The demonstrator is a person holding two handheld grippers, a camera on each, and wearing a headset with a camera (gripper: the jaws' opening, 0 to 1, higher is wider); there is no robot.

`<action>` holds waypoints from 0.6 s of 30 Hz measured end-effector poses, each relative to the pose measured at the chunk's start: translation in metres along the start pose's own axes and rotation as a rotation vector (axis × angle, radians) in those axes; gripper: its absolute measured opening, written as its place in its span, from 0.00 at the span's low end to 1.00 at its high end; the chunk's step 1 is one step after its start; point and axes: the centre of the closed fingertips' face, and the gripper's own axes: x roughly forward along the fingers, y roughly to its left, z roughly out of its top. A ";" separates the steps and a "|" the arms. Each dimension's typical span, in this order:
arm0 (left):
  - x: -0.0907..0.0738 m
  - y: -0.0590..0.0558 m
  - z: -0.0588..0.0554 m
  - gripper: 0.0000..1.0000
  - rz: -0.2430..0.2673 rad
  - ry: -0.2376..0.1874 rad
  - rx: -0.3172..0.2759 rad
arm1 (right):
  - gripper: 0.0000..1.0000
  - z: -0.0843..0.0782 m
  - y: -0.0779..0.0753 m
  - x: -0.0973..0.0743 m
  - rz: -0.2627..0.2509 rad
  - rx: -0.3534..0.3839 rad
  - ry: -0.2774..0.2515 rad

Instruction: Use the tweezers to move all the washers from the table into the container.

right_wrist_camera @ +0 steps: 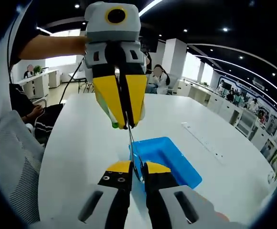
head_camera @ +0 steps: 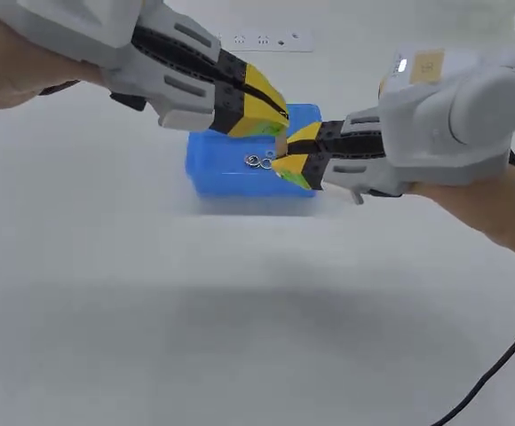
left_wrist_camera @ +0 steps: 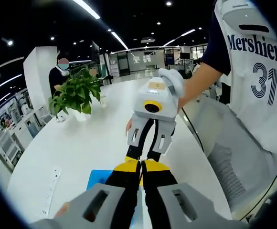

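A blue container stands on the white table, with a few small metal washers lying inside it. My left gripper comes in from the upper left and my right gripper from the right; their yellow tips meet over the container. In the right gripper view thin metal tweezers run from the left gripper down into the right gripper, above the container. Both pairs of jaws are shut on the tweezers. In the left gripper view the left gripper points at the right gripper.
A white power strip lies on the table beyond the container. A black cable crosses the near right corner. A potted plant stands at the table's far end. People sit and stand around the room, and a mesh chair is beside the table.
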 end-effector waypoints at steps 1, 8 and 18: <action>-0.001 0.003 0.000 0.06 0.004 0.002 0.003 | 0.10 0.001 -0.001 0.001 -0.001 -0.004 -0.001; -0.004 0.020 -0.007 0.06 0.019 0.010 0.010 | 0.10 0.002 -0.016 0.012 0.000 -0.019 -0.005; 0.003 0.046 -0.028 0.06 0.047 0.034 -0.005 | 0.09 -0.009 -0.034 0.035 0.024 -0.016 -0.001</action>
